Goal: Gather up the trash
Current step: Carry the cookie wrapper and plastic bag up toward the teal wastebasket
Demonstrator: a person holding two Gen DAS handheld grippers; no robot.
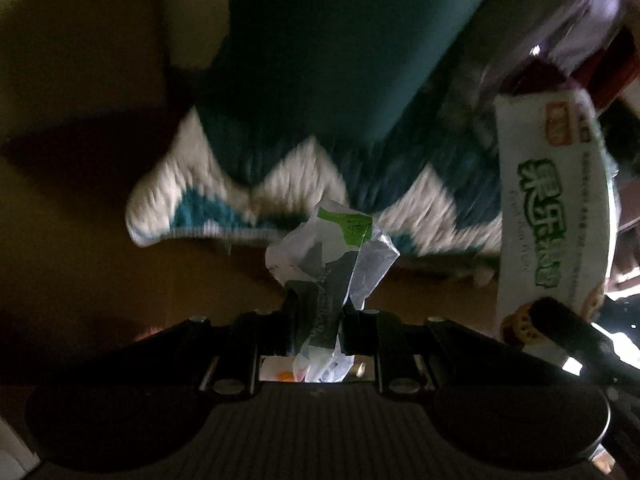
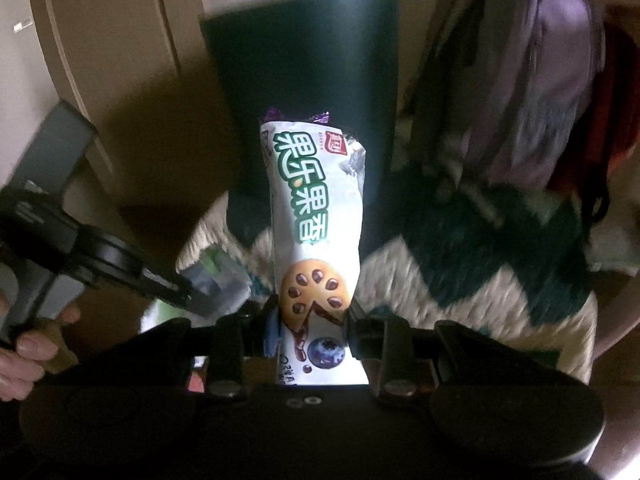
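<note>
In the left wrist view my left gripper (image 1: 320,312) is shut on a crumpled clear plastic wrapper (image 1: 340,252) with a green patch, which sticks up between the fingers. The white biscuit packet (image 1: 556,216) with green lettering shows at the right edge of that view. In the right wrist view my right gripper (image 2: 312,320) is shut on that same biscuit packet (image 2: 316,216), which stands upright with a purple end at its top. My left gripper (image 2: 188,284) with its clear wrapper (image 2: 220,276) appears at the left, held by a person's hand (image 2: 28,352).
Below both grippers lies a knitted rug (image 1: 248,196) in white and dark teal zigzags (image 2: 480,264). A dark green cylinder (image 2: 308,92) stands behind it, a purple backpack (image 2: 536,92) to its right. A beige door or wall (image 2: 104,40) is at the left.
</note>
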